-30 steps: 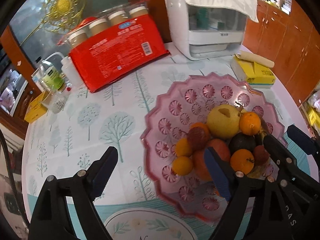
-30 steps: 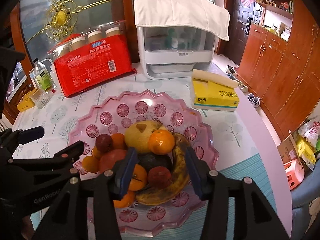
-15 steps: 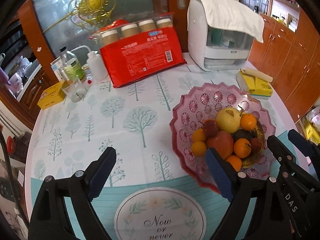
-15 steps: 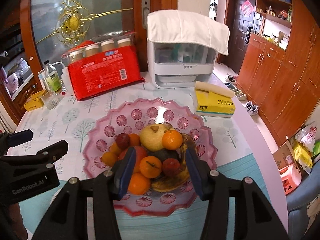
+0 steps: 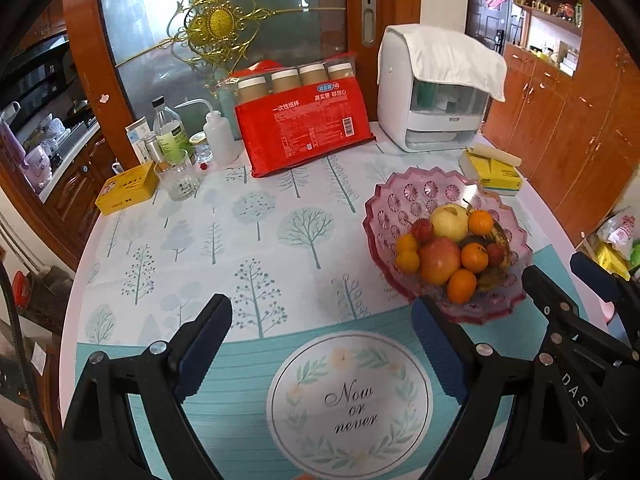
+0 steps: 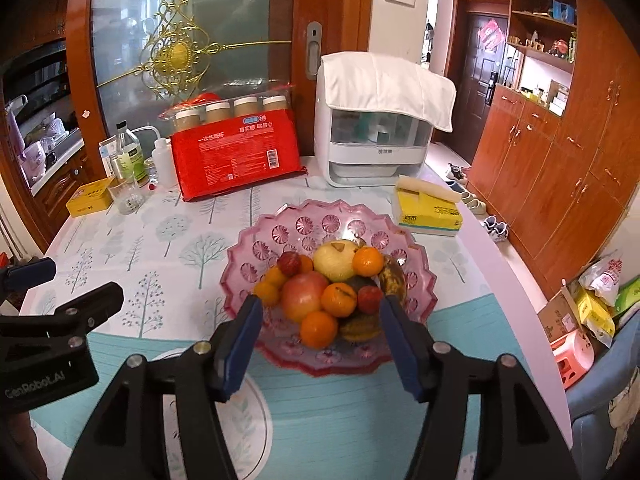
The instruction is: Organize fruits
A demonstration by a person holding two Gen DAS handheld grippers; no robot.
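Note:
A pink glass fruit bowl [image 5: 404, 196] [image 6: 304, 220] stands on the round table. It holds a pile of fruit: a yellow pear [image 5: 449, 222] [image 6: 335, 260], a red apple [image 5: 439, 259] [image 6: 303, 295], several oranges [image 5: 461, 286] [image 6: 319, 329], small red fruits and a dark banana [image 6: 390, 276]. My left gripper [image 5: 322, 338] is open and empty, above the table's front, left of the bowl. My right gripper [image 6: 320, 338] is open and empty, just in front of the bowl; it also shows at the right edge of the left wrist view [image 5: 560, 300].
A red pack of paper cups [image 5: 304, 120], a white countertop appliance [image 5: 436, 92], a yellow tissue pack [image 5: 494, 168], bottles and a glass [image 5: 176, 148] and a yellow tin [image 5: 126, 188] stand along the back of the table. Wooden cabinets line the right wall.
Both grippers have pulled back and up from the bowl; the bowl now looks smaller and farther. Both stayed open and empty.

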